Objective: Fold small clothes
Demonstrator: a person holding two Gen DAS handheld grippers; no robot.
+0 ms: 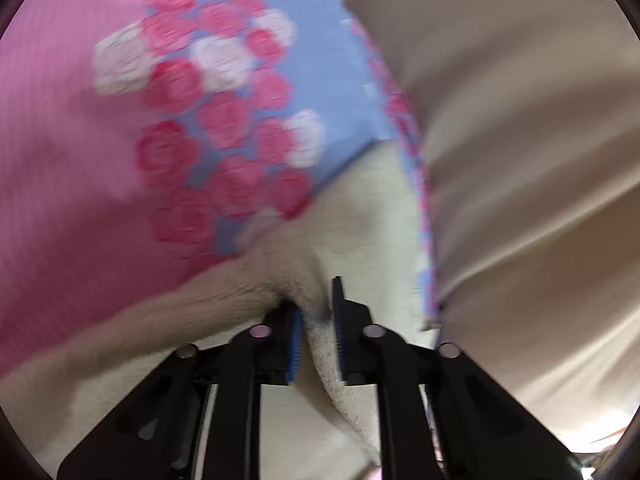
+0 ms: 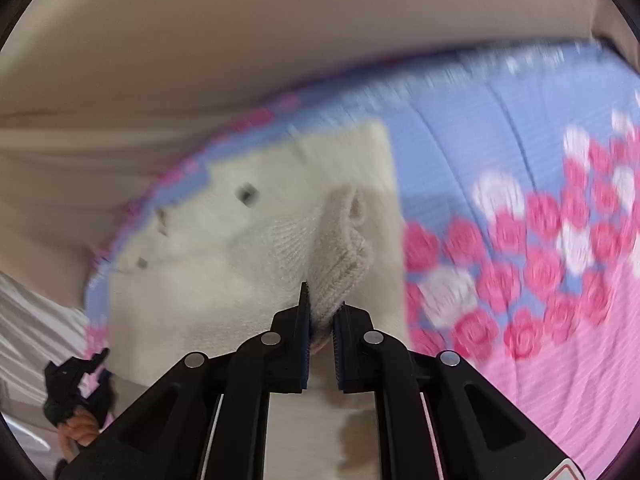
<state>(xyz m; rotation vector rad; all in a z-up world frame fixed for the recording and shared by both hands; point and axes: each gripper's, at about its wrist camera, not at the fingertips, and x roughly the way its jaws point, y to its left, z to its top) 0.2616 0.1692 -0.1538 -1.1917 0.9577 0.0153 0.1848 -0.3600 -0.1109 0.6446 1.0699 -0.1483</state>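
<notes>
A cream knit garment [image 2: 248, 240] lies on a pink and blue flowered blanket [image 2: 520, 160]. It has small dark marks on its front. In the right wrist view my right gripper [image 2: 320, 312] is shut on a ribbed cuff or edge of the garment [image 2: 344, 264]. In the left wrist view my left gripper [image 1: 318, 312] is shut on a bunched fold of the same cream garment [image 1: 360, 220], with the fabric pinched between the blue pads [image 1: 296, 344]. The left gripper also shows at the lower left of the right wrist view [image 2: 68, 392], held by a hand.
The flowered blanket [image 1: 80, 160] covers the surface under the garment. Beige fabric [image 1: 520, 160] lies past the blanket's edge, and it shows too in the right wrist view [image 2: 200, 40]. Both views are motion blurred.
</notes>
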